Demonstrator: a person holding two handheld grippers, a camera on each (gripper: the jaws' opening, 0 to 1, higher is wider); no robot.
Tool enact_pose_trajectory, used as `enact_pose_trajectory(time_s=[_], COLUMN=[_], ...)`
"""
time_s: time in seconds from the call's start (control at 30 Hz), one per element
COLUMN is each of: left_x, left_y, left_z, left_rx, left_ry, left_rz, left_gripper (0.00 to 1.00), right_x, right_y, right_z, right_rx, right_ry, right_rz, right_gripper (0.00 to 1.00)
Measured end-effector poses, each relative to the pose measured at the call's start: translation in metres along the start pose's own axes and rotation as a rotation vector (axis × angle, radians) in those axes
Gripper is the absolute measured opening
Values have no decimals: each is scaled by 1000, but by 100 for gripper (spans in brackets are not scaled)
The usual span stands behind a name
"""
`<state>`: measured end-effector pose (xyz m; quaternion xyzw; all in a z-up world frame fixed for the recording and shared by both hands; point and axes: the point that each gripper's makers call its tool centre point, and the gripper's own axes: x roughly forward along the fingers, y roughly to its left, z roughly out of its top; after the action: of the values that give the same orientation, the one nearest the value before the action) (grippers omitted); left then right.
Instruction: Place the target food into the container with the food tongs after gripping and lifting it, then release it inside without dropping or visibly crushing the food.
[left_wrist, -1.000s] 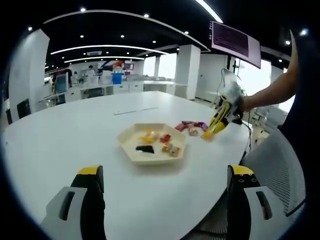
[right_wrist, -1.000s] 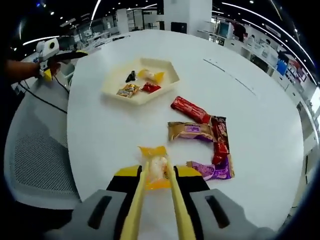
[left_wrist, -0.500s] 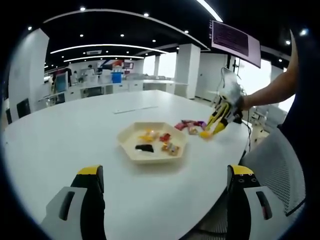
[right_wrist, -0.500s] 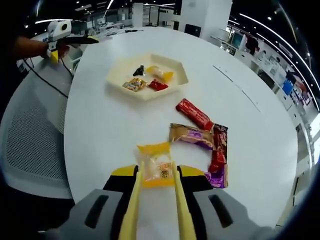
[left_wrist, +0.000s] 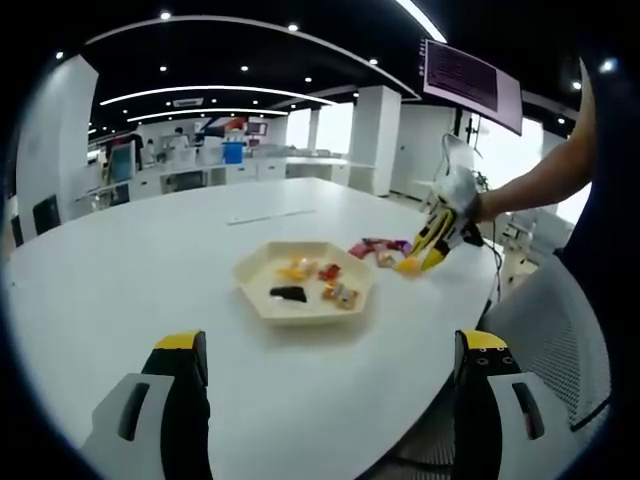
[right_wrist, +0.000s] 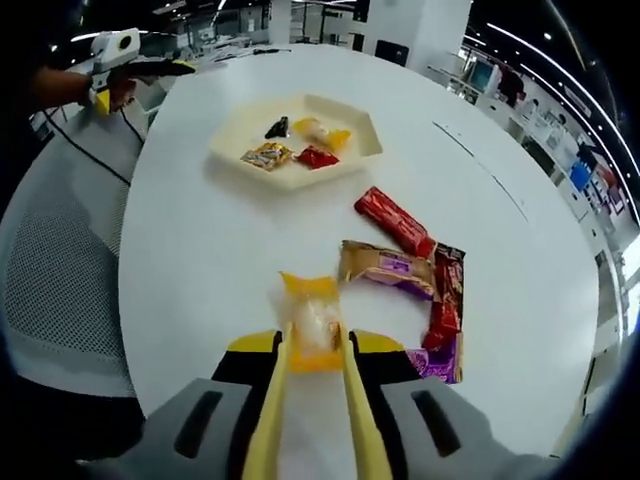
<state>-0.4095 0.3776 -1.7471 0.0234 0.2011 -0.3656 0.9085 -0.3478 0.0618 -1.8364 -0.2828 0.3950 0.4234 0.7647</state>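
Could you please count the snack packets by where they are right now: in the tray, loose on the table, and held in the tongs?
In the tray: 4 (black, yellow, gold, red)
Loose on the table: 5 (red bar, tan packet, dark red, small red, purple)
Held in the tongs: 1 yellow-ended packet
Total: 10

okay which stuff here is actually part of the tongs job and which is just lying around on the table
In the job:
right gripper, tongs shut on the yellow packet
tray, the container, holding four snacks

Lying about:
red bar
brown bar
dark red packets
purple packet
left gripper, open, idle
chair
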Motion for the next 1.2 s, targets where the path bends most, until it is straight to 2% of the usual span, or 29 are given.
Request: enact_pose_trajectory(time_s=[0.03,0.07,0.13,0.37,0.5,0.73,1.03,1.2], left_x=[0,0,0,0,0,0,0,-1], left_y=[0,0,0,0,0,1,1,0], left_z=[0,0,0,1,1,1,2,2], left_rx=[0,-2,-2,-3,-3,-1,0,0], left_ry=[0,-1,-2,-1,-3,-7,-9,-10], left_rz=[0,0,0,-1,-2,3,4,4], left_gripper=[99,99,99,99,99,99,99,99], right_x=[-1,-1,-2,-5,-11,-28,-53,-62], right_y=[1,1,-3,-2,-6,-19,-35,-42], right_z=[0,1,1,1,4,19,40,52], right_rx=[68,102,89,198,226,258,220,199], right_ry=[6,4,4,-9,-32,-88,-161,-175], right_rz=[2,9,-8,8,6,-14,-47,-59], right_gripper=[22,22,21,19,19,19,21,21])
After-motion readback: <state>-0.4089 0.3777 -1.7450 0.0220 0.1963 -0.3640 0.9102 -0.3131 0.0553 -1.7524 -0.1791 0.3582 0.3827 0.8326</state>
